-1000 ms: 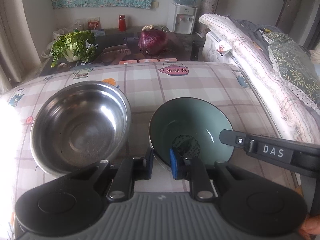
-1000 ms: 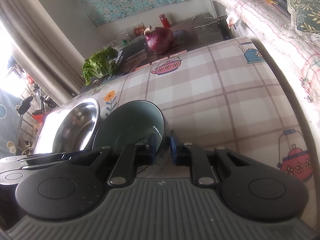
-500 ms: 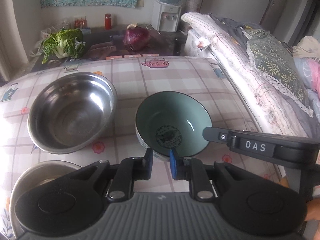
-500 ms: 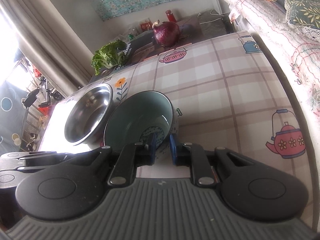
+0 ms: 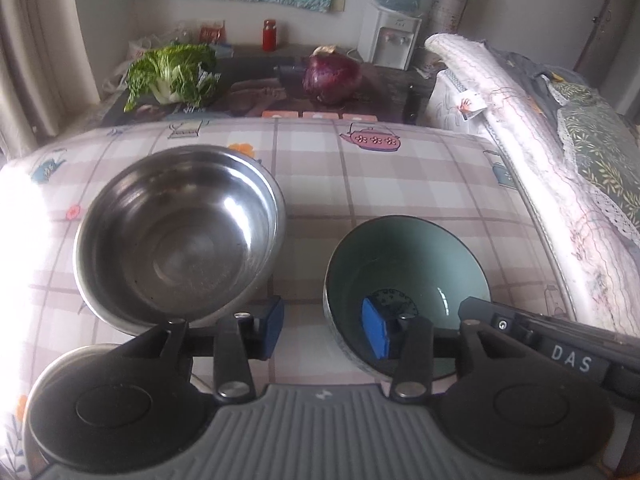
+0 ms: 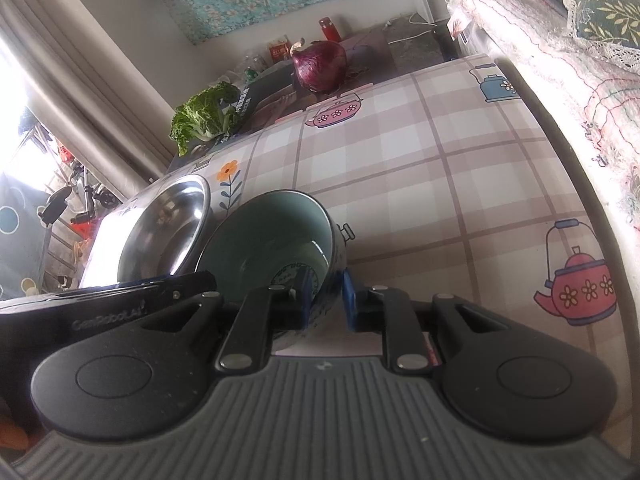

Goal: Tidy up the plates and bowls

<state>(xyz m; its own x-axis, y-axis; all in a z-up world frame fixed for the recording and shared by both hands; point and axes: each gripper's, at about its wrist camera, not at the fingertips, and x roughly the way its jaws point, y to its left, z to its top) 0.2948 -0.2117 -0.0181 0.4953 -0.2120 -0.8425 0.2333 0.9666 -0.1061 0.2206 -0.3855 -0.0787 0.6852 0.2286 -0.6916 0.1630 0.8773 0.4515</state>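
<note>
At the far left of the left wrist view, the rim of a second metal vessel showed under the gripper's housing. Beside it, a steel bowl sat upright on the checked surface. The left gripper had its jaws parted, having just been opening; its left pad stood by the steel bowl's near rim and its right pad hung inside the green bowl, so the green bowl's near wall lay between them without being pressed. That green bowl rested just right of the steel one, apart from it. At its right edge the right gripper was clamped on the rim, one pad inside and one outside. Behind the surface lay a leafy cabbage and a red cabbage.
</note>
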